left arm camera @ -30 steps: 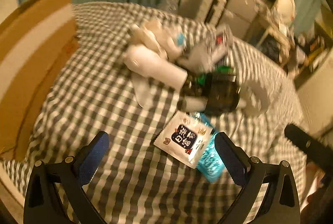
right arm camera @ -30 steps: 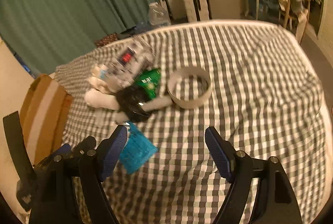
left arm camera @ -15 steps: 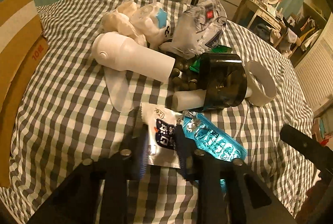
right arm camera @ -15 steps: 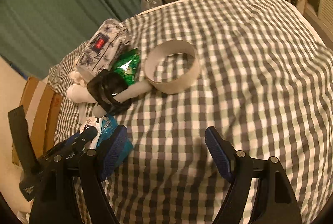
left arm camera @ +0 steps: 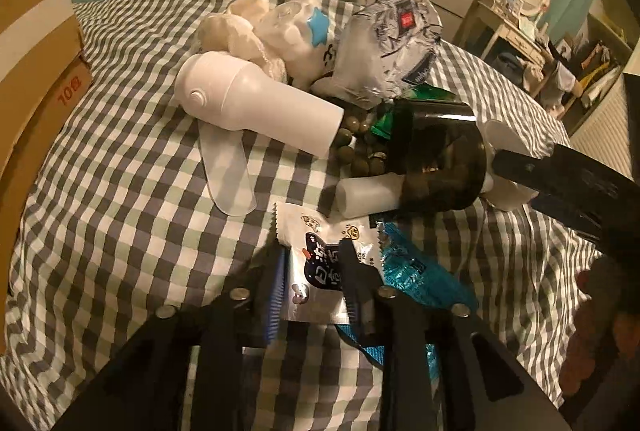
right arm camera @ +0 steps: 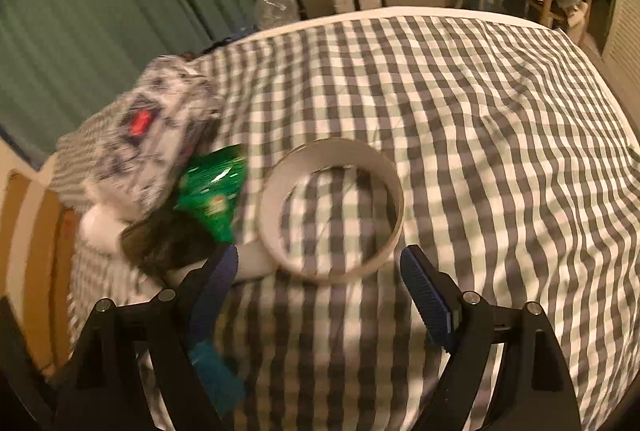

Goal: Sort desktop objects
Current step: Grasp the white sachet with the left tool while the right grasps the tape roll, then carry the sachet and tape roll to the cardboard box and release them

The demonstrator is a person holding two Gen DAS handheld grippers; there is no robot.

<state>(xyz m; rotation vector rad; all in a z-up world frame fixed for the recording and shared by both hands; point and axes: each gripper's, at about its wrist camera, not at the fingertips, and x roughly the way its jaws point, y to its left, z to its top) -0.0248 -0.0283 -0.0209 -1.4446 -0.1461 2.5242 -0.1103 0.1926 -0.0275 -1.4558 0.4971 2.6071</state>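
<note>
The left gripper's [left arm camera: 314, 281] fingers [left arm camera: 276, 295] stand either side of a small white snack packet [left arm camera: 320, 251] with a dark label; they are easing apart a little, and whether the pads press on the wrapper I cannot tell. The right gripper's [right arm camera: 318, 289] fingers [right arm camera: 426, 297] are spread wide and opening further, with nothing between them, hanging just before the white tape ring [right arm camera: 332, 211].

Taking the tape ring as the landmark, everything else lies heaped to one side of it, and the checked cloth [right arm camera: 500, 151] on its other side is bare. Touching the ring is a black jar [left arm camera: 436, 159] lying on a white tube [left arm camera: 368, 197]; beyond the jar are a green packet [right arm camera: 212, 191], loose dark beads [left arm camera: 356, 151], a silver-patterned bag [left arm camera: 388, 51], a white fan-like gadget [left arm camera: 256, 103], a clear scoop [left arm camera: 228, 171] and a soft white toy [left arm camera: 280, 27]. The white packet and a blue packet [left arm camera: 416, 275] lie nearest the left gripper, further from the ring than the jar. A cardboard box [left arm camera: 36, 71] stands at the far edge of the pile.

By my reading, sorting has barely begun: no group is set apart, the heap is whole, and every item remains to be placed.
</note>
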